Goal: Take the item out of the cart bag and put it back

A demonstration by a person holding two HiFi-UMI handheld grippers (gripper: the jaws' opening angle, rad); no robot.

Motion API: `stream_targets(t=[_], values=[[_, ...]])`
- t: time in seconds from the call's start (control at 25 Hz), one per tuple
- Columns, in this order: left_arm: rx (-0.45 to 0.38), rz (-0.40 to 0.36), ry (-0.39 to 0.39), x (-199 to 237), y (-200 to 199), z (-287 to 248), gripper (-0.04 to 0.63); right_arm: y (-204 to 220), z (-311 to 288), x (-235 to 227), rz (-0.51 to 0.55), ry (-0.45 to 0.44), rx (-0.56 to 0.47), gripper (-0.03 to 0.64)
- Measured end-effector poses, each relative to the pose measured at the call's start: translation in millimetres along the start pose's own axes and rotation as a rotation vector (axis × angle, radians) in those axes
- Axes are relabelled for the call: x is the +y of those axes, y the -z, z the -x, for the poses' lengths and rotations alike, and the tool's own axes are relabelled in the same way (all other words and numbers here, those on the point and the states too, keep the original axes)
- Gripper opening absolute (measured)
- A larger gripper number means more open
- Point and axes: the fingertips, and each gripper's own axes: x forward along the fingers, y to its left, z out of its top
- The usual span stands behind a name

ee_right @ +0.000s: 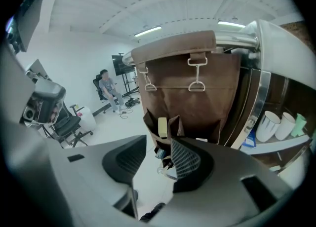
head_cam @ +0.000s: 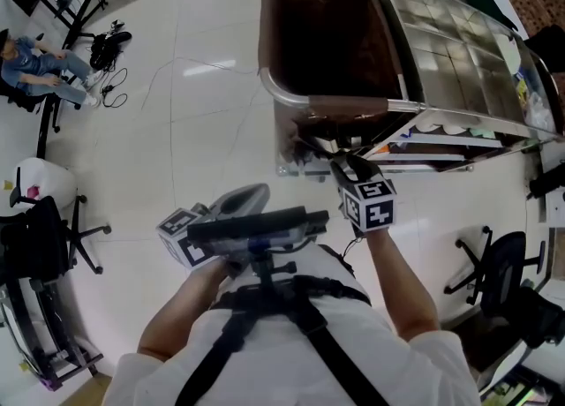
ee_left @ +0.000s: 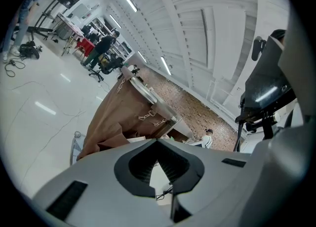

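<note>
The brown cart bag (head_cam: 327, 33) hangs in the cart's metal rail (head_cam: 291, 100) ahead of me. In the right gripper view its side (ee_right: 197, 93) shows low pockets, one of them with a cream item (ee_right: 162, 126) standing in it. My right gripper (head_cam: 346, 166) is at those pockets, its jaws (ee_right: 159, 147) open. A small bluish thing (ee_right: 159, 153) shows in the gap between the pads, and they do not press on it. My left gripper (head_cam: 252, 194) stays close to my body, shut and empty (ee_left: 157, 144), pointing at the bag (ee_left: 118, 112).
The cart carries a metal grid top (head_cam: 450, 42) and shelves with white cups (ee_right: 269, 125). Office chairs stand at the right (head_cam: 494, 272) and left (head_cam: 44, 245). A person sits at the far left (head_cam: 35, 60), with cables (head_cam: 110, 47) on the floor nearby.
</note>
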Motion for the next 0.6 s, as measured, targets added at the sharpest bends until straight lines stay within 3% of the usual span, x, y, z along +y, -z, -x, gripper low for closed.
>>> stream_targets(t=[0.6], values=[[-0.008, -0.026, -0.003, 2, -3, 3, 0.000, -7, -47, -2, 0.050, 0.033, 0.047, 0.141]])
